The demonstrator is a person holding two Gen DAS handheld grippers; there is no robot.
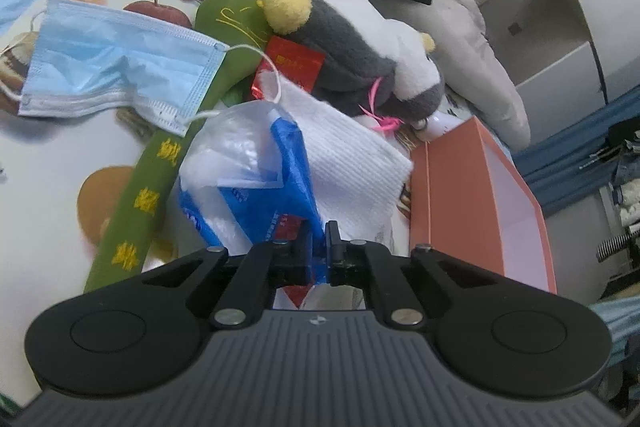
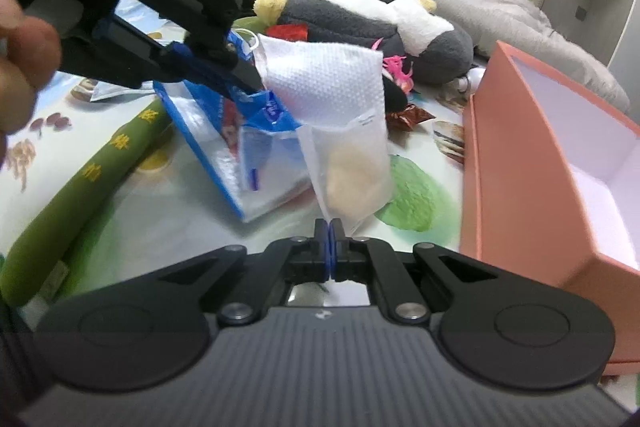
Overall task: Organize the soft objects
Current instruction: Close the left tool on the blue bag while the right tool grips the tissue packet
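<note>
**Inspector:** Fruit-printed tablecloth covered the work surface, cluttered throughout. The left gripper had its jaws clamped on the blue-and-clear tissue packet, which rose directly ahead of its fingertips. The right gripper was pinched tight on the lower corner of the white tissue sheet, still seated in the packet mouth ahead and above it.

**Assistant:** And the destination?

**Inspector:** In my judgement, the open pink box, just right of the right gripper, empty where visible. A blue face mask lay ahead-left of the left gripper; a grey-and-white plush toy lay beyond the packet.

**Assistant:** Risks?

**Inspector:** The sheet could tear if the grippers pulled apart sharply, since the hold was on one thin corner. The slick film might slip from the left pads, dragging the packet along.

**Assistant:** Legible markings?

**Inspector:** Yellow embroidered characters ran along the green plush stick; I could not read them. Packet print was too blurred to read.
</note>
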